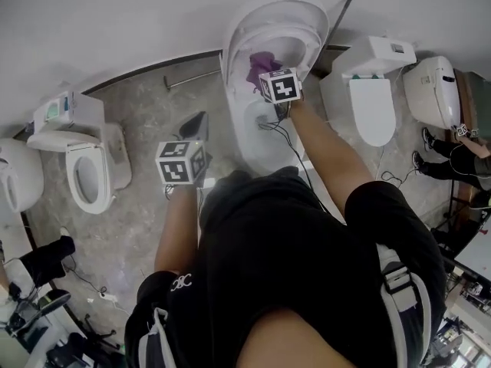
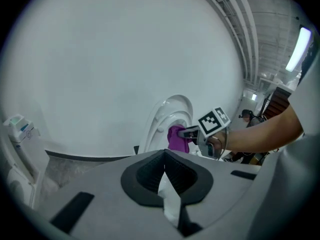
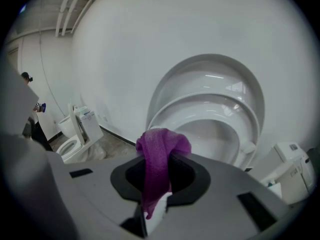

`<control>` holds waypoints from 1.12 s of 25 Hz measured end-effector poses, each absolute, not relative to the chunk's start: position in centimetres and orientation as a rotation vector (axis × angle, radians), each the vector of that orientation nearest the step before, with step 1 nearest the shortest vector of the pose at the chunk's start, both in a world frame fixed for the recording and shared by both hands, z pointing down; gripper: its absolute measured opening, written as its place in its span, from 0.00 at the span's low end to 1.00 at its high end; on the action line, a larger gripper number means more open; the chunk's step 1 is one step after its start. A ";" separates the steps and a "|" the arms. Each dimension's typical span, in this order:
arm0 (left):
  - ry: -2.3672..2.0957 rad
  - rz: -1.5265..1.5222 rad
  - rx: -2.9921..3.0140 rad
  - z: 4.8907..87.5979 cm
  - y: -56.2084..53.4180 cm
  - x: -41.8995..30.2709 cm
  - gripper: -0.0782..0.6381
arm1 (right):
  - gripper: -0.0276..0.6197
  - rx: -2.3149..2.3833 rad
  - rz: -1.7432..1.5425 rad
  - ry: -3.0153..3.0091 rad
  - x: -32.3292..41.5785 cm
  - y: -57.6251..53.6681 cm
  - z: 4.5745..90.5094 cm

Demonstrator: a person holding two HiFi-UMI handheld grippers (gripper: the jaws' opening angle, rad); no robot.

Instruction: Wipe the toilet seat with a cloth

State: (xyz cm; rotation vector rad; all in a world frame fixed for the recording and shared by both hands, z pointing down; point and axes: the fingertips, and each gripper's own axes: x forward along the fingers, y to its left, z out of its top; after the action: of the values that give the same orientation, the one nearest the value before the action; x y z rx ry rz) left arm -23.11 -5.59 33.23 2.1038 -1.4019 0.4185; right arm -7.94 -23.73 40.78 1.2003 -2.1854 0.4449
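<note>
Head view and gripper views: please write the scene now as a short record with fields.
right gripper: shut on purple cloth
left gripper: shut, nothing held
toilet: white, lid raised, right gripper held up to it
cloth touching toilet: cannot tell
other toilets: on both sides, untouched

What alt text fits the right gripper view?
The right gripper holds a purple cloth clamped in its shut jaws, aimed at a white toilet with its lid raised above the toilet seat. Other toilets stand at the far left and right by a white wall.
</note>
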 end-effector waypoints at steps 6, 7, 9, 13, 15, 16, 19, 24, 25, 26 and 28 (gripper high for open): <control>-1.296 0.421 2.243 31.5 -10.7 -17.6 0.10 | 0.13 1.384 0.512 -2.238 0.6 -19.5 36.2; -1.286 0.428 2.262 31.1 -11.6 -16.7 0.10 | 0.13 1.399 0.512 -2.250 1.8 -18.9 35.2; -1.255 0.458 2.304 30.6 -13.4 -14.7 0.10 | 0.13 1.429 0.507 -2.279 4.0 -17.9 33.3; -1.160 0.555 2.450 29.0 -18.0 -9.8 0.10 | 0.13 1.523 0.504 -2.314 9.0 -16.5 29.9; -1.116 0.617 2.531 28.2 -20.3 -7.4 0.11 | 0.13 1.566 0.503 -2.319 11.2 -15.7 28.8; -1.099 0.658 2.569 28.0 -21.4 -6.4 0.11 | 0.13 1.583 0.506 -2.319 12.1 -15.3 28.4; -1.063 0.826 2.663 27.8 -24.7 -4.0 0.17 | 0.13 1.633 0.532 -2.306 14.3 -14.1 27.8; -0.945 1.167 2.725 30.4 -28.8 -1.2 0.31 | 0.13 1.656 0.543 -2.268 16.5 -11.7 28.1; -0.929 1.235 2.733 30.9 -29.5 -1.0 0.33 | 0.13 1.646 0.537 -2.263 16.8 -11.4 28.2; -0.919 1.292 2.738 31.2 -30.3 -0.7 0.34 | 0.13 1.636 0.529 -2.258 17.0 -11.1 28.3; -0.909 1.376 2.733 32.1 -31.7 -0.4 0.34 | 0.13 1.630 0.520 -2.241 17.9 -10.4 28.5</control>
State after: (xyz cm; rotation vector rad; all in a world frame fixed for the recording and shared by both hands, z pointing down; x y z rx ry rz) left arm -0.36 -31.71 32.10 2.7334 -0.9088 1.3756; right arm 17.86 -10.45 28.54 1.6301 -2.2414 0.5195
